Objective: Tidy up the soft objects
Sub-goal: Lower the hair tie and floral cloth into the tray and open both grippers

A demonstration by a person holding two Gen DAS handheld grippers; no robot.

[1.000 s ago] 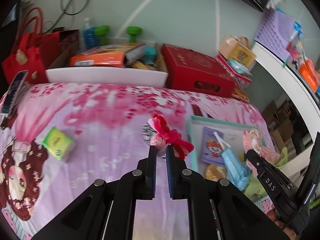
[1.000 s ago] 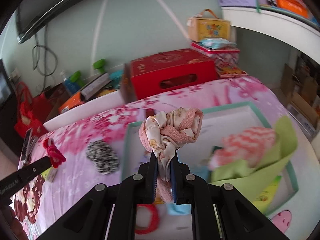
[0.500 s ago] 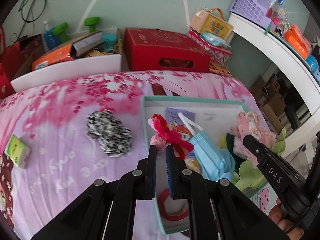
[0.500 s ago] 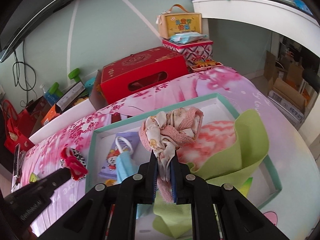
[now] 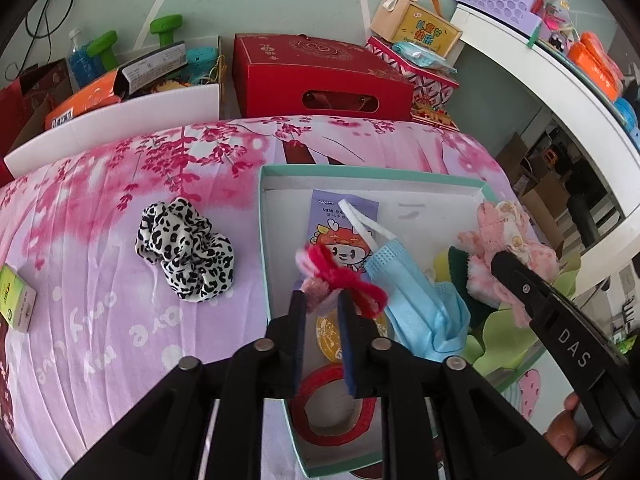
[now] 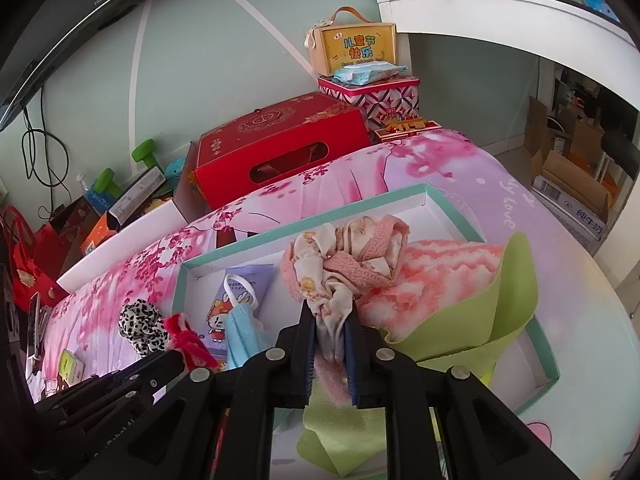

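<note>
My left gripper holds a red and pink hair tie above the left part of the teal-rimmed white tray; its jaws stand a little wider than before. My right gripper is shut on a pink and cream scrunchie above the tray. In the tray lie a blue face mask, a purple packet, a red ring, a pink fluffy cloth and a green cloth. A leopard-print scrunchie lies on the pink bedspread, left of the tray.
A small green box lies at the bedspread's left edge. A red gift box, a white bin of items and a patterned tin stand behind the bed. A white shelf runs along the right.
Both grippers moved right over the tray with their hair ties. The left jaws have spread slightly around the red hair tie.
</note>
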